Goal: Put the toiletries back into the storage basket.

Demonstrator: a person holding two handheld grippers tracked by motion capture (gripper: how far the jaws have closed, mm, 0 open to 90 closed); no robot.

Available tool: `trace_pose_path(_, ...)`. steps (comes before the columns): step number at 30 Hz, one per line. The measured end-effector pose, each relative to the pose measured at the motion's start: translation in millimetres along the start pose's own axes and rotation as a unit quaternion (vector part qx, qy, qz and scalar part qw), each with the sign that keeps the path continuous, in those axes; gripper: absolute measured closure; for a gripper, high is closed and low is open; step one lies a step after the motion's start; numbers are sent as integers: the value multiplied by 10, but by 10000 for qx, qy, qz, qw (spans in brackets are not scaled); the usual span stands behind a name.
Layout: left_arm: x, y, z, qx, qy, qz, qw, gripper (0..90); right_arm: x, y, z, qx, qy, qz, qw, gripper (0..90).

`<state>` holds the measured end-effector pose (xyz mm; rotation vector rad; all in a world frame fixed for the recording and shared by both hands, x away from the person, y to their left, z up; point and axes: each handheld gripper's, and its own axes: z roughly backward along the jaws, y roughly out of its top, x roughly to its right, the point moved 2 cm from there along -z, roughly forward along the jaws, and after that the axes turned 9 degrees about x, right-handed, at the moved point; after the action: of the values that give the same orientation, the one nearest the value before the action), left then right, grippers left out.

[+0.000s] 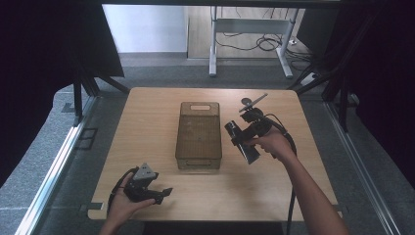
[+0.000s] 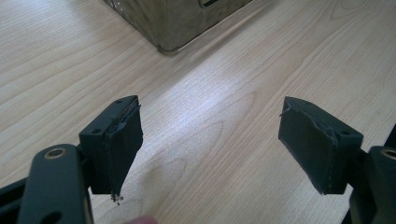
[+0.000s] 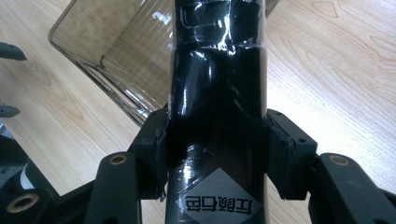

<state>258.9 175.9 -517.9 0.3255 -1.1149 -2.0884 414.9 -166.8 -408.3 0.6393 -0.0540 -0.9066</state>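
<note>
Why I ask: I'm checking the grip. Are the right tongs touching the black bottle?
Touching. The right gripper view shows both pads of the right tongs pressed against the sides of the black bottle, no gap showing.

Table: light wood-grain top (image 1: 147, 122), rounded corners, centred in the high view.
Floor: grey carpet (image 1: 44, 161) round the table; paler wooden floor (image 1: 200, 29) further back.
Rails: metal floor track (image 1: 54, 166) along the left side, another (image 1: 362, 171) on the right.
Curtains: black drapes (image 1: 44, 49) left, the same (image 1: 386, 63) right.
Stands: dark tripod legs (image 1: 83, 83) by both far corners.
Background furniture: white desk frame (image 1: 254, 34), loose cables (image 1: 264, 44) under it.
Light: soft, from above; glare on the wood.
</note>
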Motion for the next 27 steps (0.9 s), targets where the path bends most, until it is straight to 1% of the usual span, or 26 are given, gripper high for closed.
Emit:
trace_pose_path(2, 0, 0, 0, -2, 0, 0, 10000, 220, -3, 19, -5, -3, 14, -21, 10000, 469)
trace_pose_path(6, -3, -2, -5, -11, -3, -5, 10000, 219, -32, 55, -22, 19, 1, 59, 10000, 470)
trace_pose_path(7, -5, -2, -7, -23, 0, -18, 10000, 219, -51, 80, -35, -1, 47, 68, 10000, 470)
trace_pose_path(11, 2, -3, -15, -44, -9, -29, 10000, 219, -78, 130, -56, 20, 74, 98, 9999, 470)
trace_pose_path(13, 1, -3, -13, -28, -17, -29, 10000, 219, -110, 183, -65, 6, 92, 59, 9999, 470)
trace_pose_path(18, -5, -2, -8, 1, -14, -16, 10000, 218, -149, 245, -85, -22, 97, 113, 9999, 470)
trace_pose_path(20, -7, -3, -3, 1, -8, -9, 10000, 218, -179, 286, -106, -39, 142, 84, 9999, 470)
trace_pose_path(27, -19, -1, 8, 8, 4, -24, 10000, 218, -211, 357, -149, -80, 166, 81, 9998, 470)
